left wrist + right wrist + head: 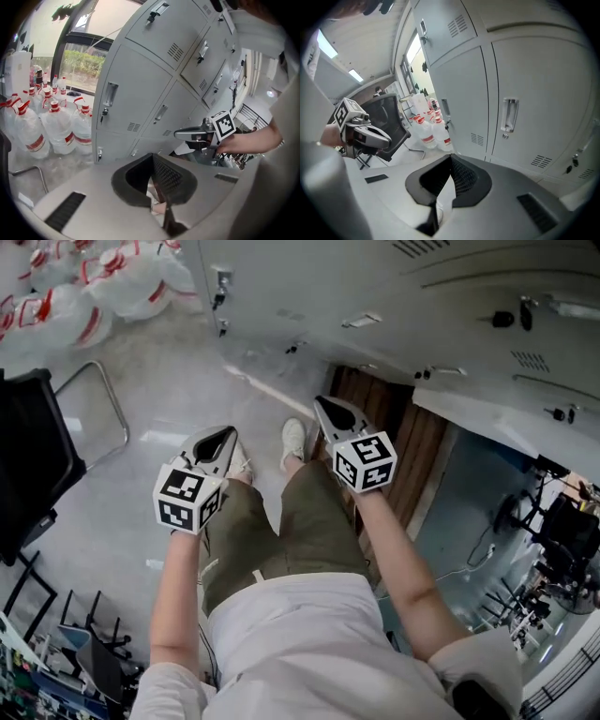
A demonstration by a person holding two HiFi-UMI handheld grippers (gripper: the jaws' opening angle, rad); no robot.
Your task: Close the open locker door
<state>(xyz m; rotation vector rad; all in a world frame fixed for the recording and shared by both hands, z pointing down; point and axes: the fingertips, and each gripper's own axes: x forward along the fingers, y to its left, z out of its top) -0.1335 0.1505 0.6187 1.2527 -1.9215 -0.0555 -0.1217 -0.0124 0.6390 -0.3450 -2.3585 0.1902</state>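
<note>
Standing out from the grey locker bank (450, 296) beside our right leg, a brown, striped panel is what we take for the open locker door (380, 427). It runs from the locker fronts down towards us, and we cannot tell how far it is swung or where its hinge sits. We judge the task is at the approach step, with nothing touching the door yet. The right gripper (330, 413) hovers just beside the panel's near edge, its fingers pressed together on nothing. The left gripper (217, 441) hangs over the floor (169, 381), well apart from the door, its fingers likewise together and empty. Next, we reckon, the right gripper must meet the door's free side and push it flush with the fronts. Water bottles (51, 126) and a chair (28, 456) stand off to our left.
</note>
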